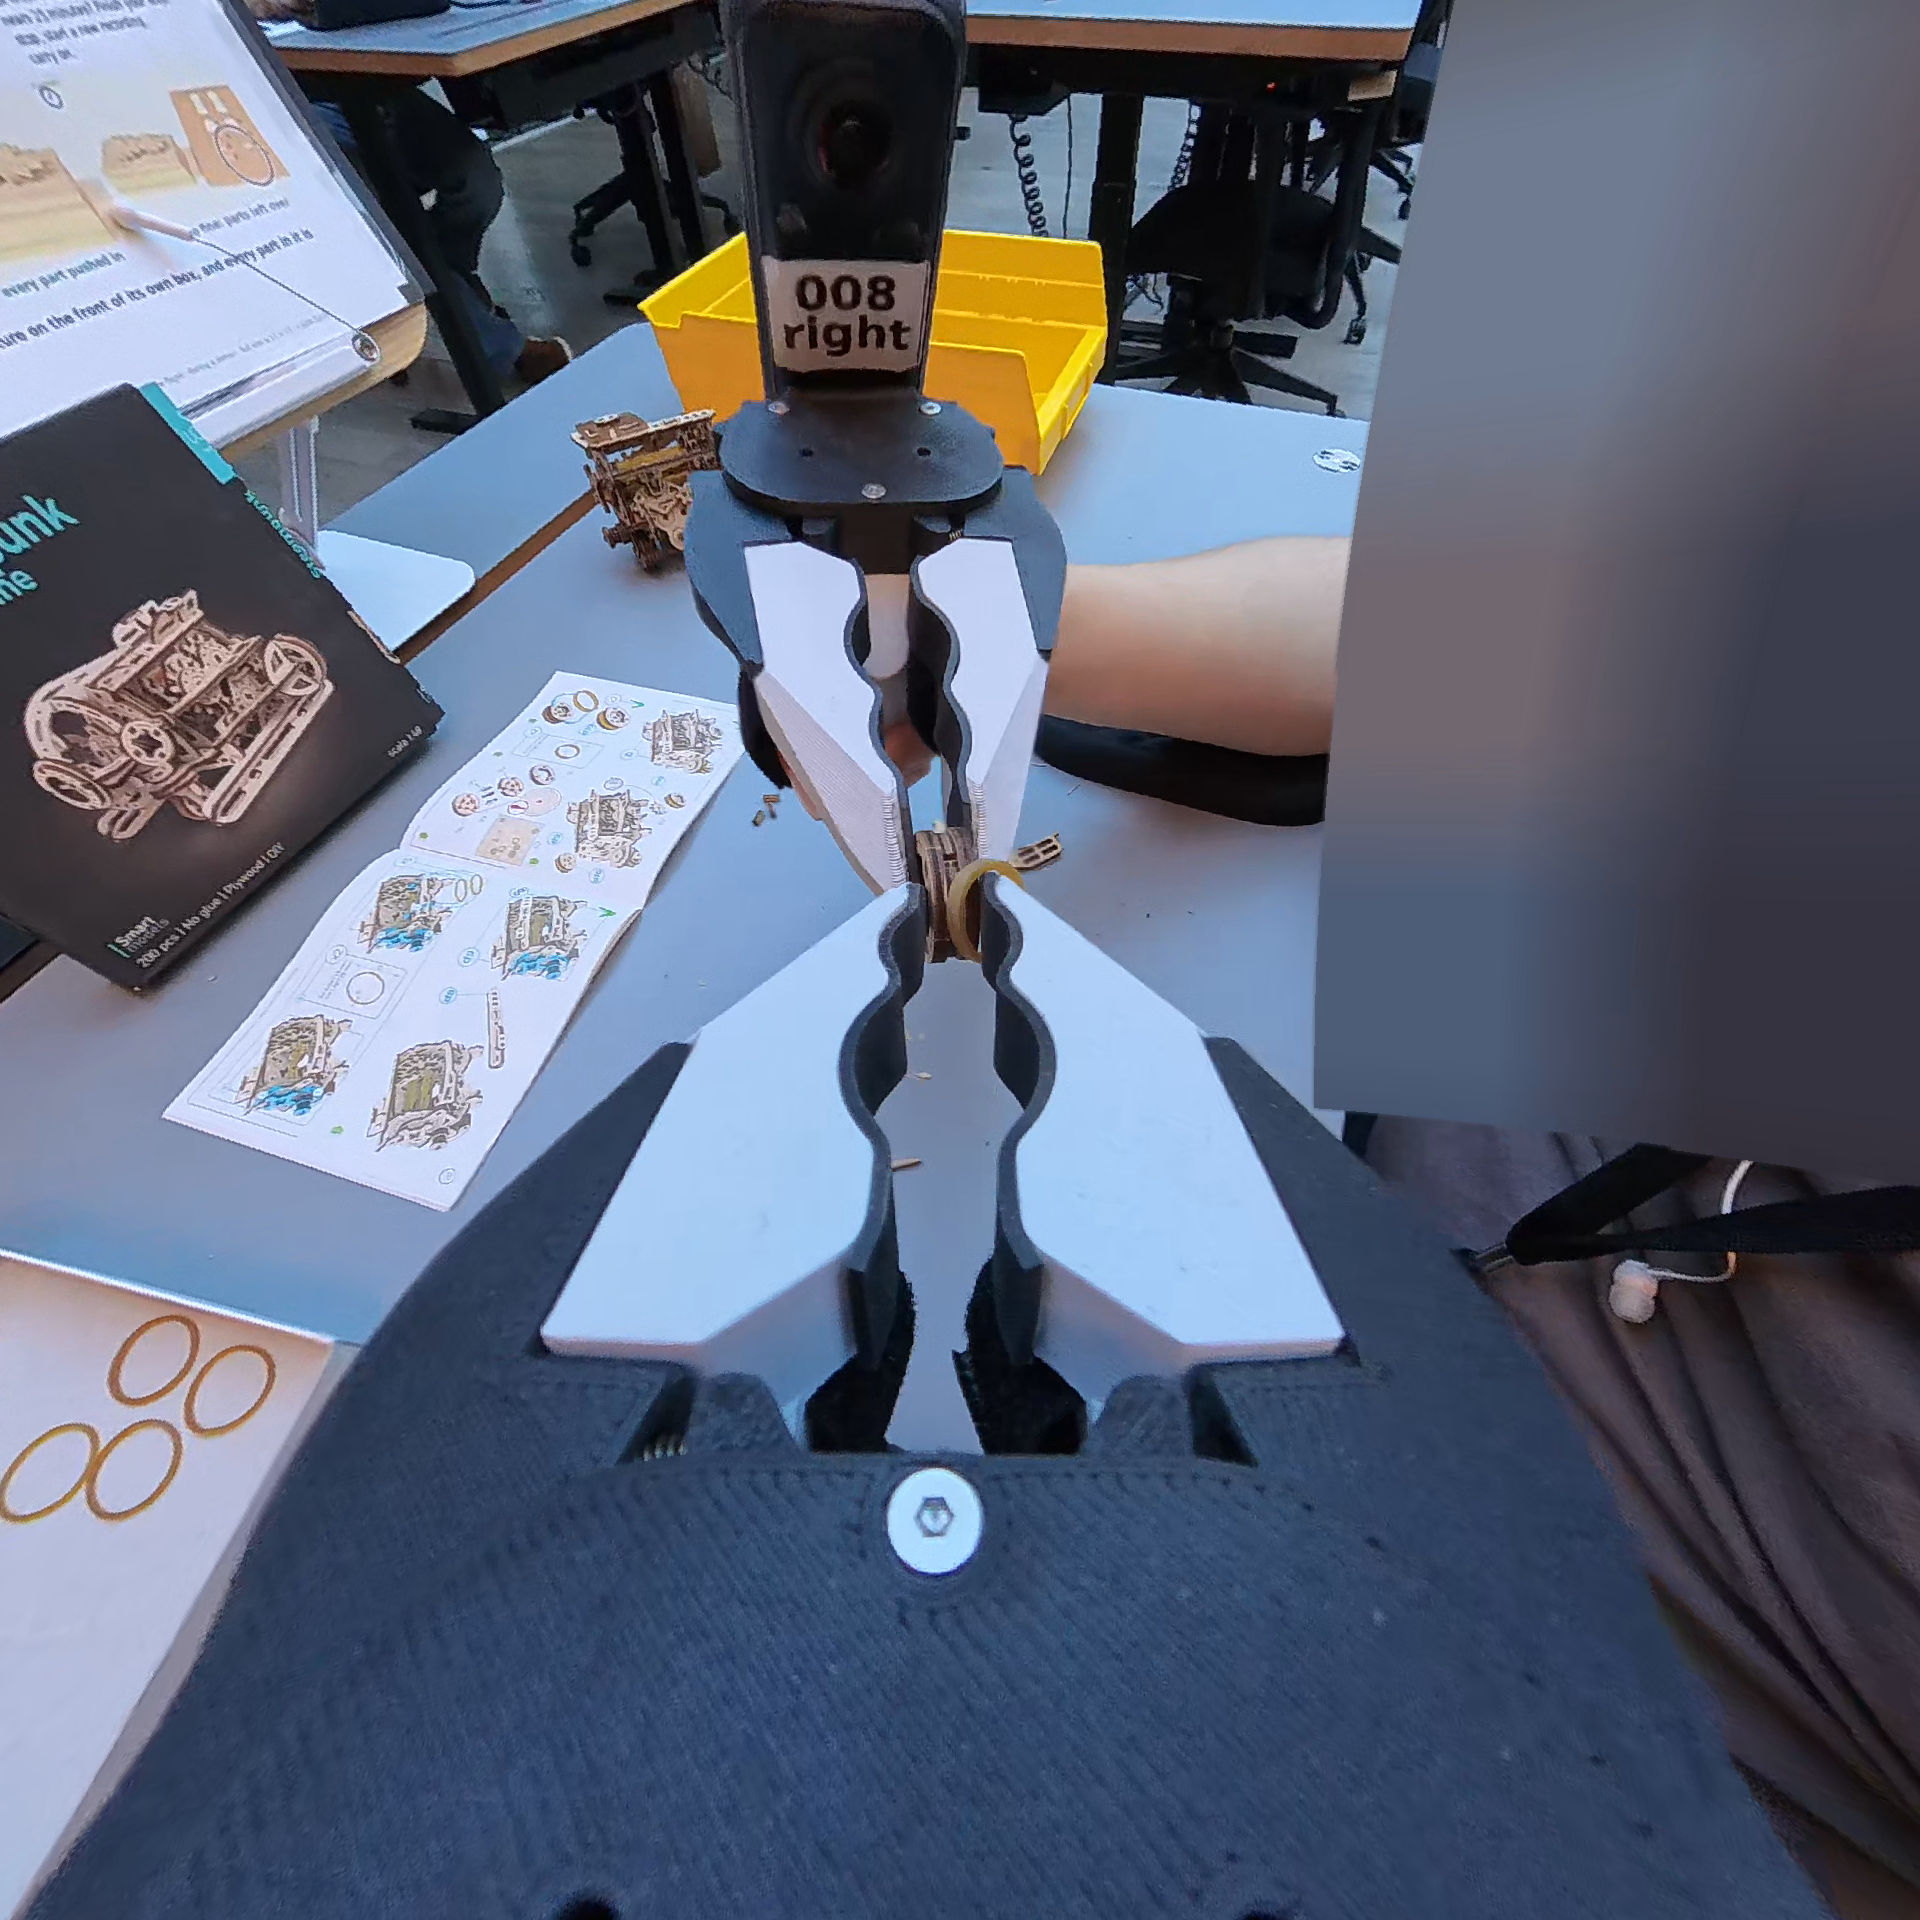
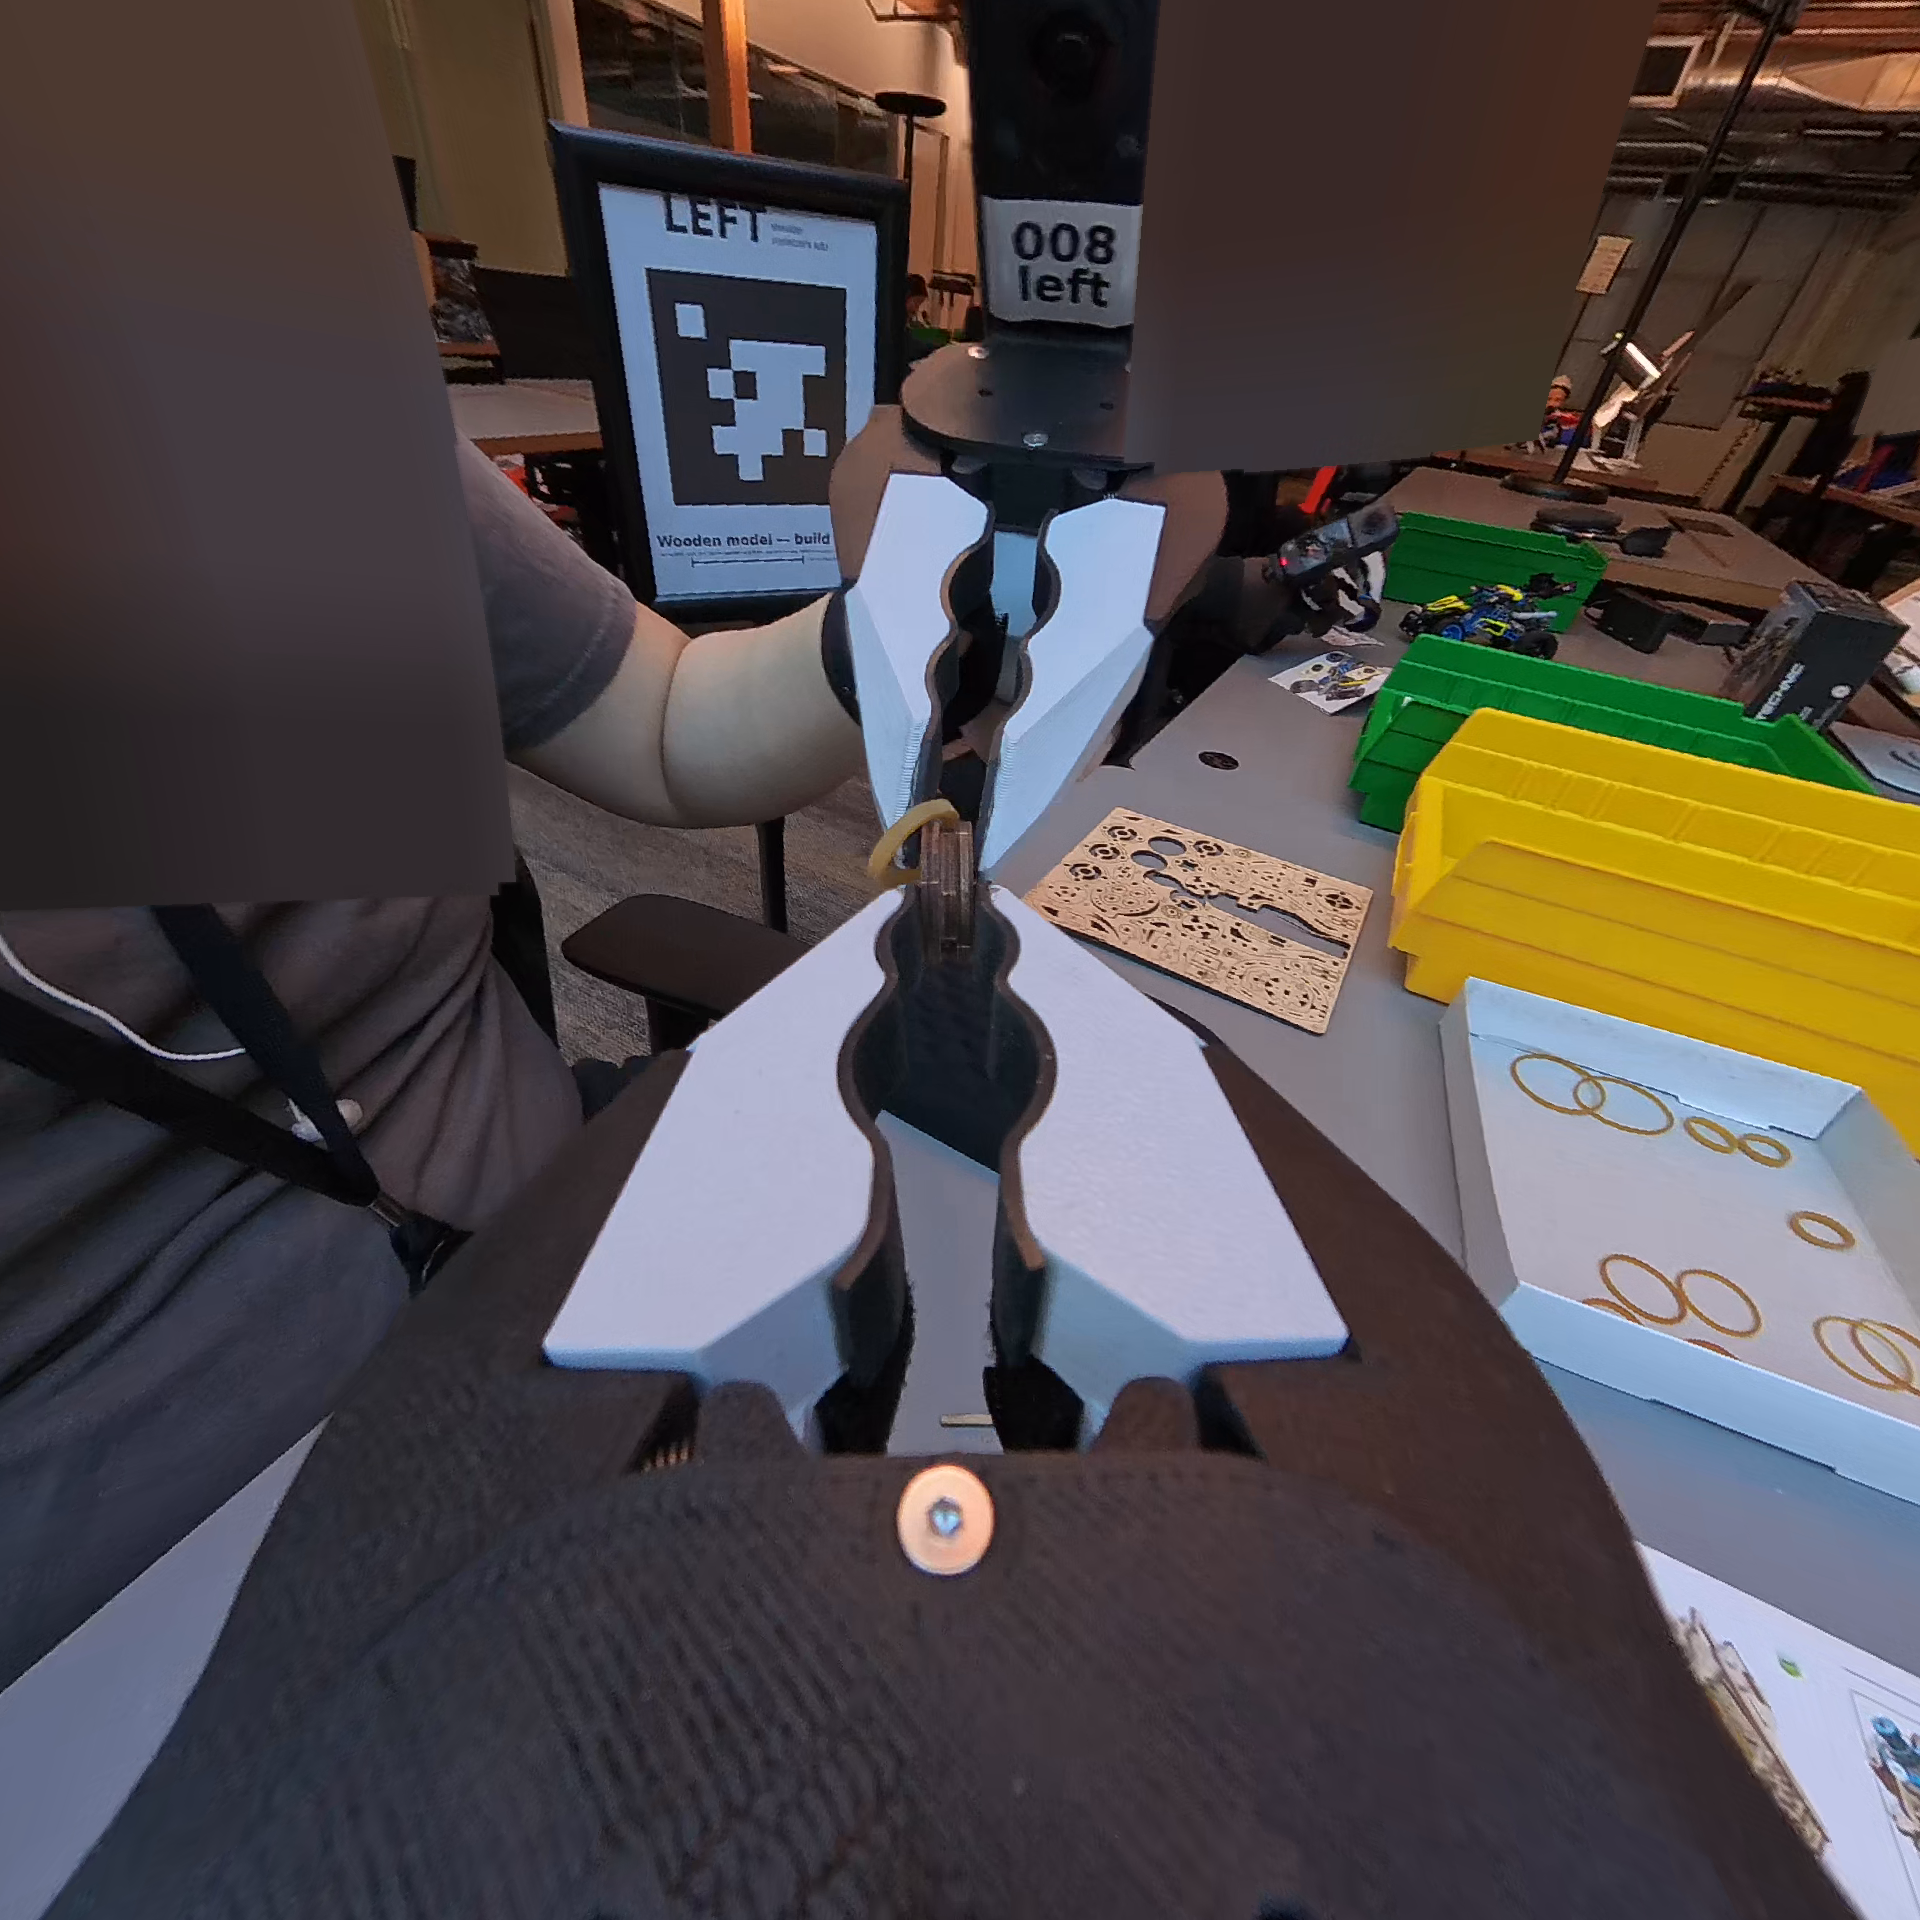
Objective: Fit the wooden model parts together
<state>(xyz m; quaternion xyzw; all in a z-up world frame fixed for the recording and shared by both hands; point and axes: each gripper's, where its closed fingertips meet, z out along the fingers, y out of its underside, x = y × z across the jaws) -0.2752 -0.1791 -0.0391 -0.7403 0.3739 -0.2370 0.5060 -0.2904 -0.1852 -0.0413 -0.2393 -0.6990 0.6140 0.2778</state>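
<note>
- White shallow tray [image 2: 1652, 1195]: loose rubber bands [image 2: 1642, 1288] lie in it, about ten countable in the right wrist view; in the left wrist view a corner of the tray [image 1: 62, 1558] shows four
- Beyond the tray stand two yellow bins [image 2: 1662, 862], nested, and behind them two green bins [image 2: 1558, 707]; what they hold is hidden. The left wrist view shows one more yellow bin [image 1: 997, 343], contents out of sight
- Wooden disc part [image 2: 948, 883], a small stack of round plywood pieces, is held in mid-air left of the tray, a rubber band [image 2: 906, 831] looped around it
- Right gripper [image 2: 948, 914] is clenched on the disc part
- Left gripper [image 1: 951, 904] meets it tip to tip; fingers nearly closed around the disc part [image 1: 943, 899] and band, though actual contact cannot be told
- Between grippers and tray lies one laser-cut plywood sheet [image 2: 1195, 920] on the grey table [image 2: 1299, 1091]
- Also on the table: one open instruction booklet [image 1: 447, 935], one black kit box [image 1: 177, 696], one half-built wooden model [image 1: 644, 483]
</note>
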